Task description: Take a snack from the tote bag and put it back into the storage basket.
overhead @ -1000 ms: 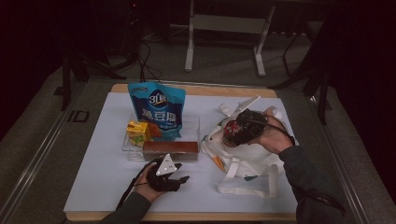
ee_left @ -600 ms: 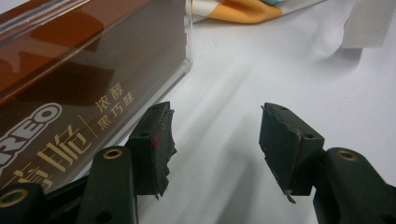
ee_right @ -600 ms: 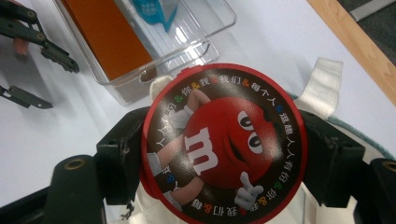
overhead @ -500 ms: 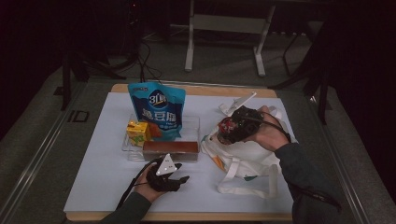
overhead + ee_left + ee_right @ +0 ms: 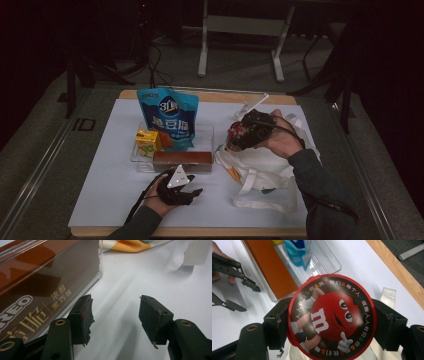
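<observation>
A round candy tin (image 5: 332,317) with a red lid showing a red cartoon character sits between the pads of my right gripper (image 5: 332,322), which is shut on its rim. In the high view that gripper (image 5: 241,136) holds the tin (image 5: 235,134) above the left edge of a white tote bag (image 5: 265,175). My left gripper (image 5: 196,192) rests on the white mat in front of a long brown biscuit box (image 5: 182,160). Its jaws stand open with bare mat between them (image 5: 115,315), and the box (image 5: 37,277) lies just to their left.
A clear tray (image 5: 210,135) holds the brown box, a standing blue pouch (image 5: 169,117) and a yellow carton (image 5: 147,142). The bag's handles trail toward the table's front. A wooden table edge (image 5: 394,272) runs along the far side.
My right gripper has lifted the tin slightly and carried it a little to the left over the bag. The left gripper has stayed where it was.
</observation>
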The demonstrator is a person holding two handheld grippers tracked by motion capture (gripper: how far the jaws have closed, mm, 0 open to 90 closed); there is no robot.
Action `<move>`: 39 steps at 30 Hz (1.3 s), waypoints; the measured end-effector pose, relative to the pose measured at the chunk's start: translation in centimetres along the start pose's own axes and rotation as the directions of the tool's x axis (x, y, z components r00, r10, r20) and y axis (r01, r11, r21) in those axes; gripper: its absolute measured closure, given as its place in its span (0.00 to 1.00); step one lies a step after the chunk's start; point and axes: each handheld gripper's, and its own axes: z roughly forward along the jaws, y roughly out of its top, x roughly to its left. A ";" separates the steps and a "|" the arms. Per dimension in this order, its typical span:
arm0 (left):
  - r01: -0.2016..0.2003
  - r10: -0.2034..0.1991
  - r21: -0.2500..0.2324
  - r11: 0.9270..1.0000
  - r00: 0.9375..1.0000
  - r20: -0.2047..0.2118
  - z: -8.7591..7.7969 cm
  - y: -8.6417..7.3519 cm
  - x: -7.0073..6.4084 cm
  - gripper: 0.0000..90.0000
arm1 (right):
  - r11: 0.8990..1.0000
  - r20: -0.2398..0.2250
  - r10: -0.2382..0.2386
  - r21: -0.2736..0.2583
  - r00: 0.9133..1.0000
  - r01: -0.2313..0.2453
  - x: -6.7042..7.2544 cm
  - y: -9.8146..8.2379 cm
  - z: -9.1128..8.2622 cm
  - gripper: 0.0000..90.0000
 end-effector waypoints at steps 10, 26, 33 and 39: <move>0.000 0.000 0.000 1.000 1.000 0.001 0.0 0.0 0.0 0.49 | 1.000 -0.009 -0.003 -0.005 1.000 0.003 0.2 1.0 0.5 0.28; -0.006 0.006 0.002 1.000 1.000 0.000 0.0 0.0 -0.1 0.49 | 1.000 -0.024 -0.012 -0.004 1.000 0.011 0.7 2.3 1.4 0.28; -0.006 0.006 0.002 1.000 1.000 0.000 0.0 0.0 -0.1 0.49 | 1.000 -0.033 -0.029 -0.012 0.999 0.029 1.3 3.2 1.8 0.28; -0.005 0.005 0.001 1.000 1.000 -0.003 0.0 0.0 -0.1 0.49 | 0.999 -0.037 -0.043 -0.022 0.998 0.042 1.6 3.7 2.1 0.28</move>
